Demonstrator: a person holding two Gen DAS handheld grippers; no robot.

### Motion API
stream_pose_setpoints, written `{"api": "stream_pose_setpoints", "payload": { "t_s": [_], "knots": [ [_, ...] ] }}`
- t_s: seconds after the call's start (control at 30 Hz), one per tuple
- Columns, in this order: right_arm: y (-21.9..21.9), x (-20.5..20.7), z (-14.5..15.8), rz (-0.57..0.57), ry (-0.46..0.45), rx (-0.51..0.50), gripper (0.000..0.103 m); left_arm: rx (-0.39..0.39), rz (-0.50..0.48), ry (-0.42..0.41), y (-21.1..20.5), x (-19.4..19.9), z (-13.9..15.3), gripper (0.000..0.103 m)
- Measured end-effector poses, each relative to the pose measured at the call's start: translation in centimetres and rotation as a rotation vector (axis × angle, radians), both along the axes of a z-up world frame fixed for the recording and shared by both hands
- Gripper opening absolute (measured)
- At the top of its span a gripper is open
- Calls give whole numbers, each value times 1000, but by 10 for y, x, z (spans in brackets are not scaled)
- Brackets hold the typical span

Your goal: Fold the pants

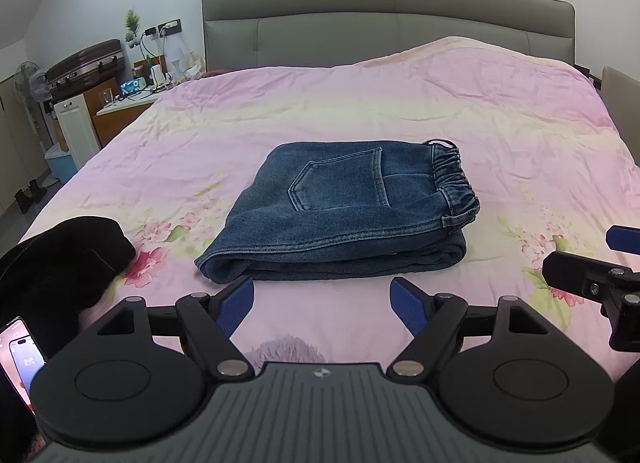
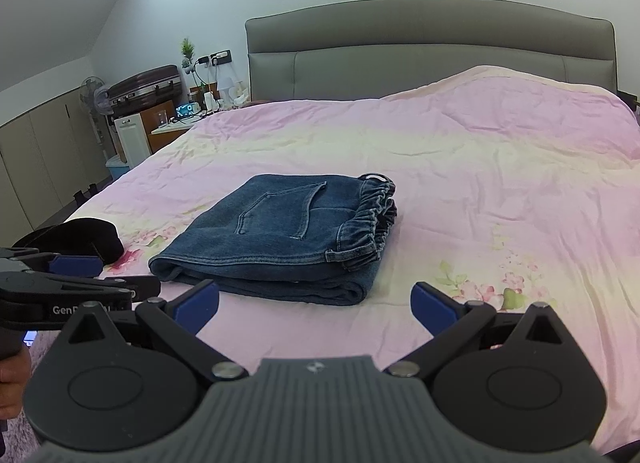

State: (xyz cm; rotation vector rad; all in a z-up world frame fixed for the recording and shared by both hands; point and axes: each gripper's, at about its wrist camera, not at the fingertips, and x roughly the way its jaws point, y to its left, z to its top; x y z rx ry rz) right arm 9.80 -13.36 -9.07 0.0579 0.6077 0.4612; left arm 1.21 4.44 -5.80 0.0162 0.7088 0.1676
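Blue denim pants (image 1: 340, 211) lie folded into a compact stack on the pink bed cover, back pocket up and elastic waistband at the right; they also show in the right wrist view (image 2: 280, 235). My left gripper (image 1: 322, 305) is open and empty, just in front of the stack's near edge. My right gripper (image 2: 316, 305) is open and empty, also just short of the near edge. The right gripper also shows at the right edge of the left wrist view (image 1: 600, 267), and the left gripper at the left of the right wrist view (image 2: 76, 275).
A black garment (image 1: 60, 259) lies on the bed's near left corner, beside a lit phone (image 1: 20, 355). The grey headboard (image 1: 384, 19) stands at the back. A nightstand (image 1: 124, 103), a suitcase (image 1: 86, 61) and a fan are at the far left.
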Motion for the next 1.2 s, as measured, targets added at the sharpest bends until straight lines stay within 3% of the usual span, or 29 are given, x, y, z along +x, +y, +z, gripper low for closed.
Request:
{"api": "stream_pose_setpoints", "payload": {
  "t_s": [1.2],
  "knots": [
    [3,-6,8,13,-40,-9,98,1,23,-15,2,-6,12,91]
  ]
}}
